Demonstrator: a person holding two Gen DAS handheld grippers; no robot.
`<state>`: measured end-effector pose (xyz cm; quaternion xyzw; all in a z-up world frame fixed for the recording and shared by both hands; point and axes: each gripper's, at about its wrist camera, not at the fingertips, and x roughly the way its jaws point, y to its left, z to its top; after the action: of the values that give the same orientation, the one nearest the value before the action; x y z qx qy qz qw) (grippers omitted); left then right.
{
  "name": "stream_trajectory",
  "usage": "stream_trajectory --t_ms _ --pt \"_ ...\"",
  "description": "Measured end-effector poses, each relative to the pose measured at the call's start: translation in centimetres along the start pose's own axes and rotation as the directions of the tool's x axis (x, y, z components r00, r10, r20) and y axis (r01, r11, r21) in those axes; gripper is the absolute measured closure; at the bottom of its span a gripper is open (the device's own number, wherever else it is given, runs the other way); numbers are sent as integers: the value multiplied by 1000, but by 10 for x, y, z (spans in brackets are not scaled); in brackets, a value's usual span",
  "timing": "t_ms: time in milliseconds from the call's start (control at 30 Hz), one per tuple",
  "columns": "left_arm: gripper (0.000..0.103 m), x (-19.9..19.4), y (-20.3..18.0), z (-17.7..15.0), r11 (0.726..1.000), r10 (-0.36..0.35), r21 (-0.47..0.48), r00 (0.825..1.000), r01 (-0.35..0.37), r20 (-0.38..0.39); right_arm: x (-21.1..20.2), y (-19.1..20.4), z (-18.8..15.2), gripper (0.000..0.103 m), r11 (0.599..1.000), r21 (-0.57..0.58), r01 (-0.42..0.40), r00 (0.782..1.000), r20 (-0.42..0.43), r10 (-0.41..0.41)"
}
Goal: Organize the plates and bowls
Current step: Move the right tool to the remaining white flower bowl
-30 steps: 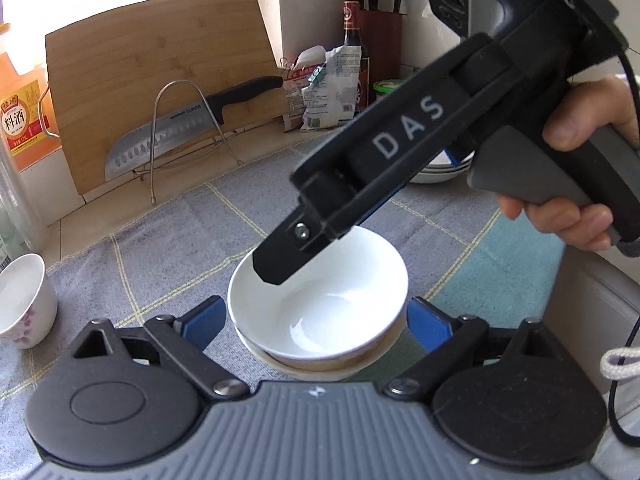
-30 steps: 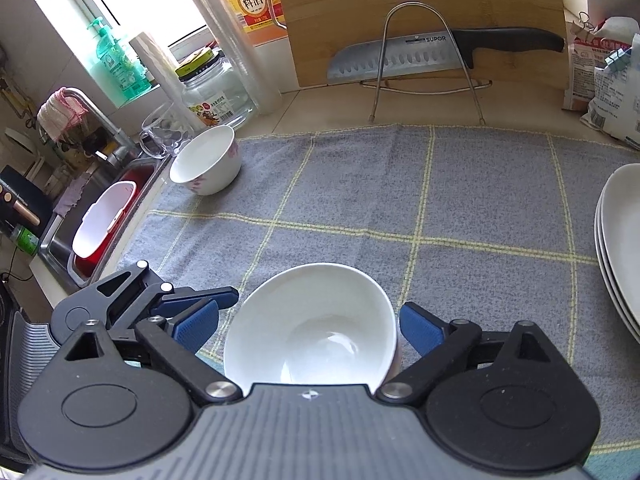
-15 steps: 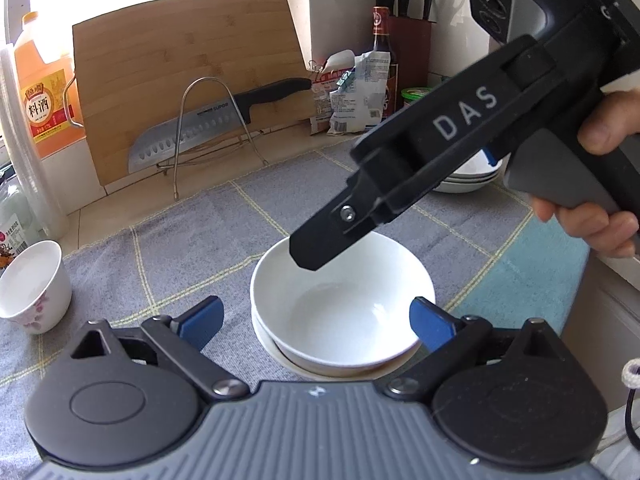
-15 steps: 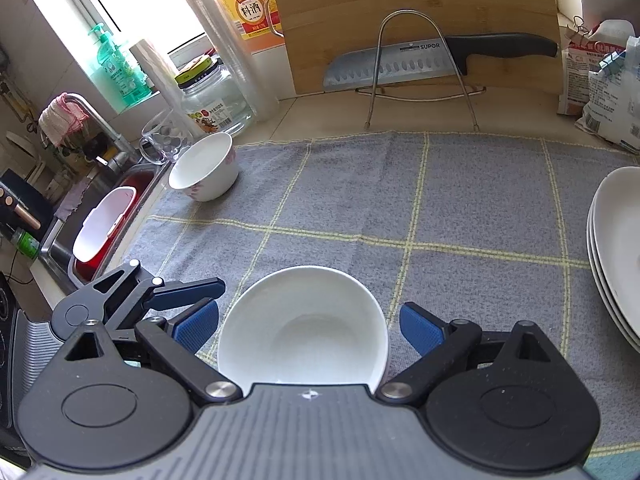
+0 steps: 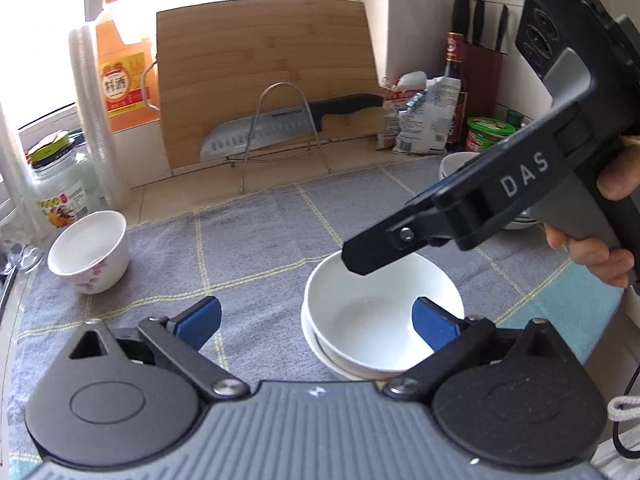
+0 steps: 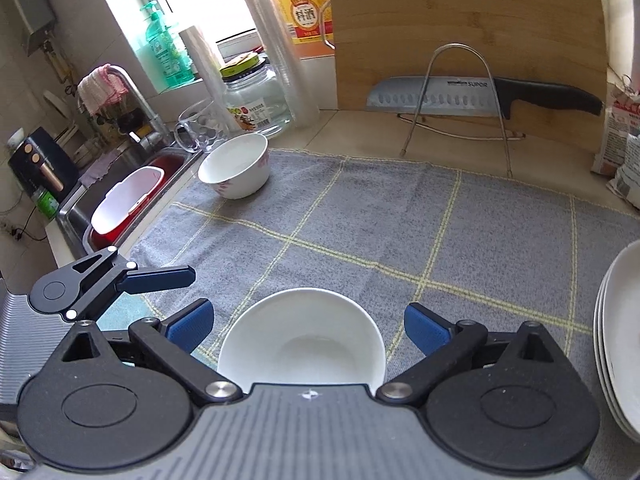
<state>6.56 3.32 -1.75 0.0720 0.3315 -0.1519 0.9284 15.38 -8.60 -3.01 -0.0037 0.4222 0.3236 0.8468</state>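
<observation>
A plain white bowl [image 5: 380, 320] sits nested in another bowl on the grey checked cloth [image 5: 260, 232]. It also shows in the right wrist view [image 6: 304, 340], between the open fingers of my right gripper [image 6: 306, 326], untouched. My left gripper [image 5: 316, 320] is open and empty, with the stacked bowls at its right finger. My right gripper's finger [image 5: 384, 248] hangs over the bowls. A white bowl with pink flowers [image 5: 90, 254] stands at the cloth's far left, also in the right wrist view [image 6: 236, 166]. Stacked white plates [image 6: 618, 336] lie at right.
A bamboo cutting board [image 5: 264, 76] and a knife on a wire rack [image 5: 288, 128] stand at the back. A jar [image 6: 254, 96], a glass mug [image 6: 198, 126] and bottles are near the sink [image 6: 120, 208] at left. Food bags [image 5: 420, 116] and a knife block are at back right.
My left gripper has swung left, so the stacked bowls now sit by its right finger and the flowered bowl is more in view. My right gripper has drawn back slightly from the bowl.
</observation>
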Motion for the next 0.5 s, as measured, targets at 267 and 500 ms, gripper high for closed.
stream_trajectory --t_ms 267,500 --pt "1 -2 42 -8 993 103 -54 995 -103 -12 15 24 15 0 996 -82 30 1000 5 -30" --pt "1 14 106 -11 996 78 -41 997 -78 -11 38 59 35 0 991 -82 110 994 8 -110"
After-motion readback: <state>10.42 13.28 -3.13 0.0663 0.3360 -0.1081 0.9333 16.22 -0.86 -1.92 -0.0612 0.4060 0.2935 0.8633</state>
